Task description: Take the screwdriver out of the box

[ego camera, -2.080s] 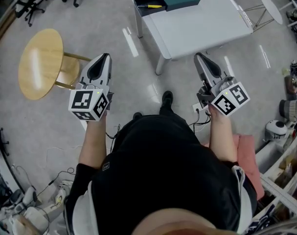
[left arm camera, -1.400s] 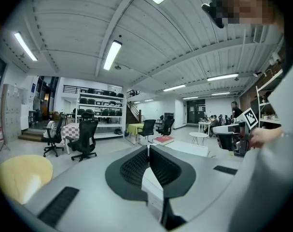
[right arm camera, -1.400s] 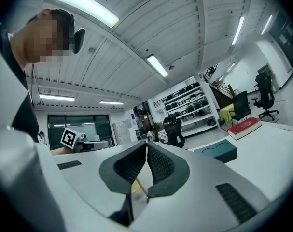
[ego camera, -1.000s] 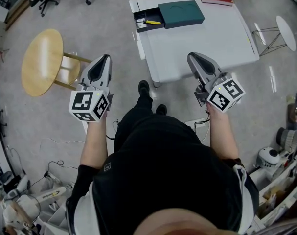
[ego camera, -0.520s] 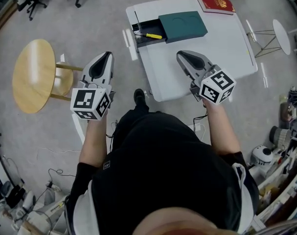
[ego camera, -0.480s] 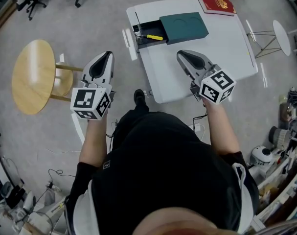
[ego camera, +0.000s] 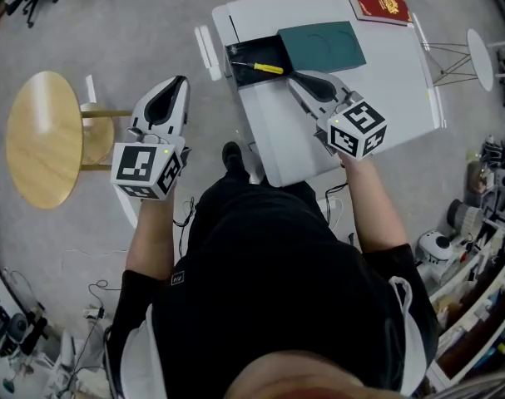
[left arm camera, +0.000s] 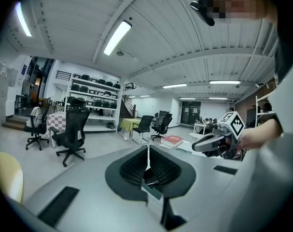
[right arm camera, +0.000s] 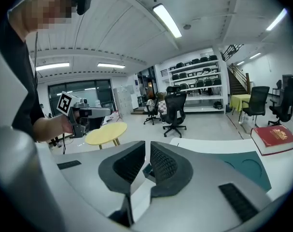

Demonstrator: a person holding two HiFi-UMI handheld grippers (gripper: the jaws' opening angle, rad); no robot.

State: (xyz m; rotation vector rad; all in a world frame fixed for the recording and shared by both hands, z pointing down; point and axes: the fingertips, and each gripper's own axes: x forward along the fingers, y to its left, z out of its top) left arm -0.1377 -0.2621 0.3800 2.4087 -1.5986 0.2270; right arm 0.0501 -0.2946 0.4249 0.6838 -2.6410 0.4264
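While the left gripper (ego camera: 179, 81) and right gripper (ego camera: 295, 80) are hovering closed and empty, a screwdriver (ego camera: 264, 67) is lying inside the black box (ego camera: 252, 51) at twelve o'clock; the red book (ego camera: 377, 1) is showing unreadable lettering.

floor (ego camera: 136, 32): grey, smooth, slight sheen. table (ego camera: 385, 98): white, smooth, near matt. box (ego camera: 235, 56): black, matt inside; lid (ego camera: 323, 44) teal, matt. screwdriver (ego camera: 264, 67): yellow handle looks plastic, shaft too small to tell. book (ego camera: 377, 0): red cover, gold print, some gloss. stool (ego camera: 42, 135): light wood top, smooth satin. left gripper (ego camera: 179, 81) and right gripper (ego camera: 292, 77): smooth grey plastic shells; pads (right arm camera: 163, 164) black, ribbed, matt. person's top (ego camera: 269, 289): black cloth, matt.
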